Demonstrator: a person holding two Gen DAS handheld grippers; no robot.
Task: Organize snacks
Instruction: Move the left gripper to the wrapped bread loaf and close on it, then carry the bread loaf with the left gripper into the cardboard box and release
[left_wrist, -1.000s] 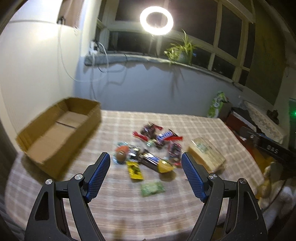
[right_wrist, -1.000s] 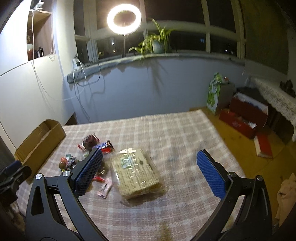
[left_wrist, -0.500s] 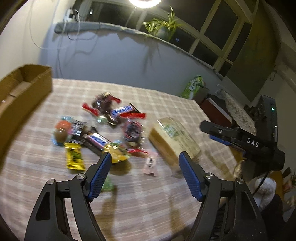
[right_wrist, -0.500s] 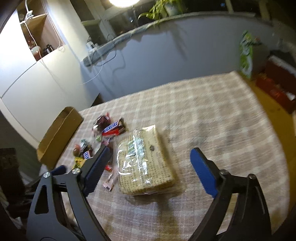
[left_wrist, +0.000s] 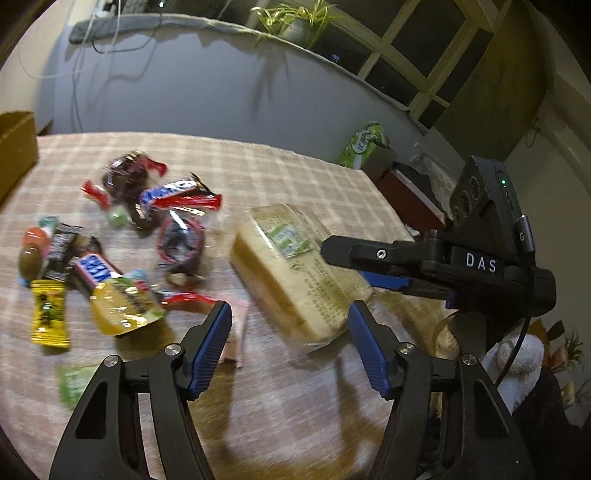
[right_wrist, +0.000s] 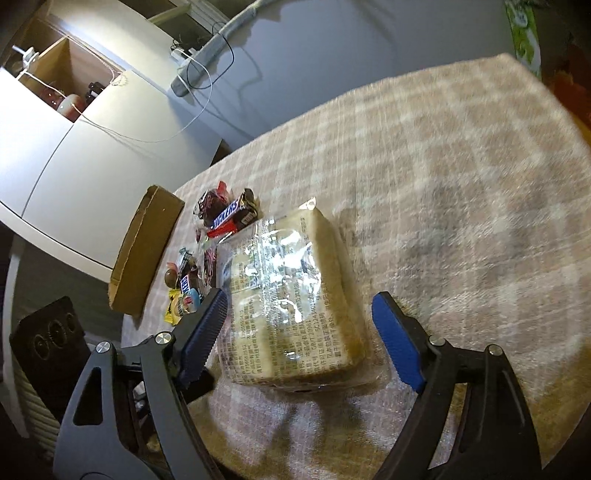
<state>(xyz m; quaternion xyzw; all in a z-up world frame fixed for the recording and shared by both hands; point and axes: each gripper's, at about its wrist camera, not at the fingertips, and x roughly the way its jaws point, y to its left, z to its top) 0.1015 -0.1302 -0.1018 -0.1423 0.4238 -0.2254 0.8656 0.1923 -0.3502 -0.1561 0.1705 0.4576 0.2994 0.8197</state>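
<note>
Both tongs (right_wrist: 299, 332) straddling cracker pack (right_wrist: 288, 295), untouched

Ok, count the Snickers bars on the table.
2 readable: one Snickers at the pile's far side, a smaller Snickers nearer, beside the yellow packets. Blur and overlap may hide others.

The place was a room in a home, seen at night. A table with a checked cloth (right_wrist: 461, 177) stood near a long windowsill (left_wrist: 207, 26) with a potted plant (left_wrist: 295, 22) under dark windows (left_wrist: 402, 48). White cupboards with an open shelf (right_wrist: 62, 77) and loose cables (left_wrist: 110, 48) also showed a lived-in room.
</note>
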